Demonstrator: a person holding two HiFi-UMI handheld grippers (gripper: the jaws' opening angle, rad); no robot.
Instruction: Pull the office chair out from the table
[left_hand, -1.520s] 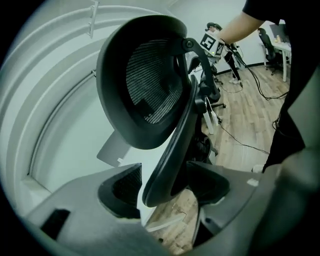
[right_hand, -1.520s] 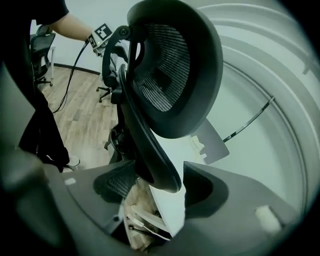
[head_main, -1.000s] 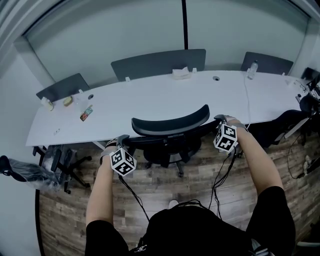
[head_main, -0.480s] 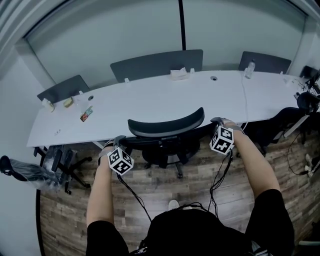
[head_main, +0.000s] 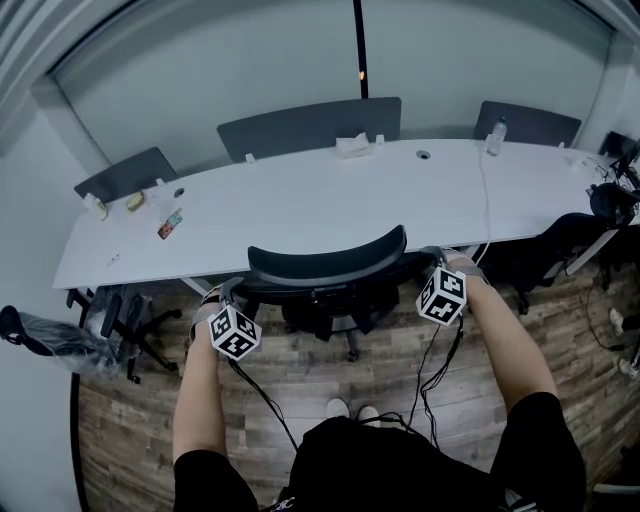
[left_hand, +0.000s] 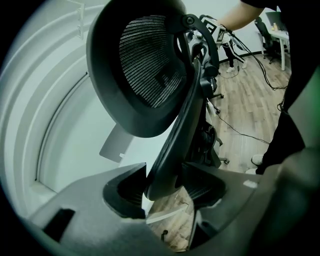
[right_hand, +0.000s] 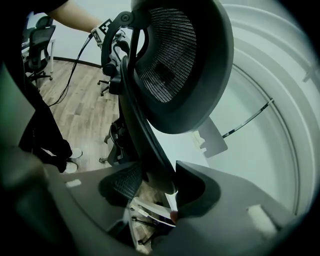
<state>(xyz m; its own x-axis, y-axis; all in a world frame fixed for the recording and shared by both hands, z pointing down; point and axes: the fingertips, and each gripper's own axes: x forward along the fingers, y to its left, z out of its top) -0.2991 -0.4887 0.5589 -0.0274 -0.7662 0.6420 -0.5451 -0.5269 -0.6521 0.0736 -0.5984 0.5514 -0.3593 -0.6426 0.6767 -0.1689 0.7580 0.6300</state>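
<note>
A black office chair (head_main: 330, 262) with a curved mesh back stands at the near side of the long white table (head_main: 300, 200). My left gripper (head_main: 233, 288) is at the left end of the chair's back and my right gripper (head_main: 437, 258) is at its right end. In the left gripper view the jaws are shut on a black bar of the chair's frame (left_hand: 167, 172), which rises to the mesh back (left_hand: 145, 65). The right gripper view shows the same on the other side, with the pads pressing the frame bar (right_hand: 155, 167) below the mesh back (right_hand: 175, 55).
More chairs (head_main: 305, 125) stand behind the table, one wrapped chair (head_main: 50, 345) is at the left and another (head_main: 560, 250) at the right. Small bottles (head_main: 95, 207), a tissue box (head_main: 352, 146) and a cable (head_main: 482, 200) lie on the table. The person's shoes (head_main: 348, 410) are on the wooden floor.
The chair has rolled away from the table toward the person, and both grippers came back with it, still closed on its frame.
</note>
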